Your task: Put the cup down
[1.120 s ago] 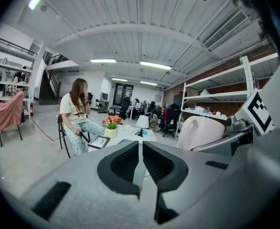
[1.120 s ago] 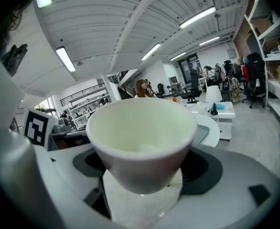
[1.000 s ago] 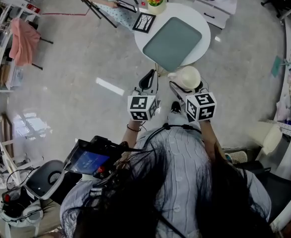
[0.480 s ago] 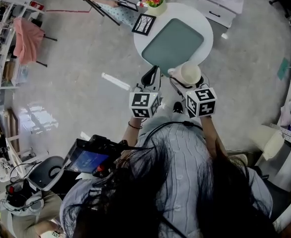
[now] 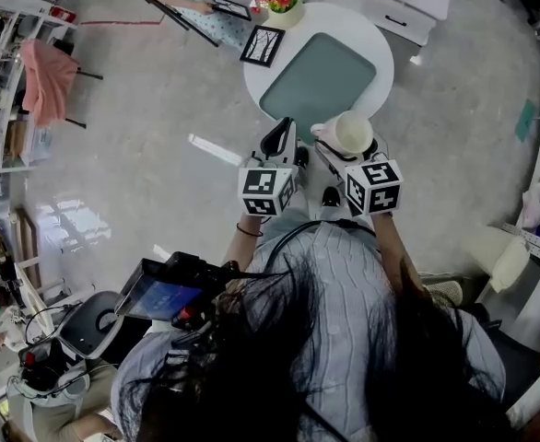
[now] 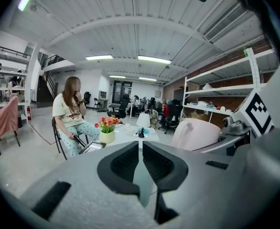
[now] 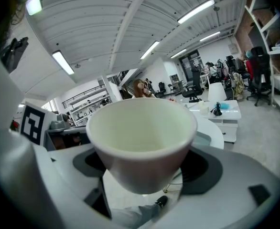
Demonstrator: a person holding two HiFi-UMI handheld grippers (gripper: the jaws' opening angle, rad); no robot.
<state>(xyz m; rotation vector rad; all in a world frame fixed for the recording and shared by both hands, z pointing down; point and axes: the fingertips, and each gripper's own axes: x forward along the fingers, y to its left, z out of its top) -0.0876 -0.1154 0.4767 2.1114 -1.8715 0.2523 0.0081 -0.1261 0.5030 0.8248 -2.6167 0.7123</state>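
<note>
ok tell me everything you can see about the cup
The cup is cream-white, looks ceramic, with a tapered body, a wide round rim and an empty inside. It is upright, clamped between the jaws of the right gripper, in the air by the near edge of the round table. Nothing else touches it.

smooth matt cup, glossy polished floor, ribbed black pads on the left tongs
</note>
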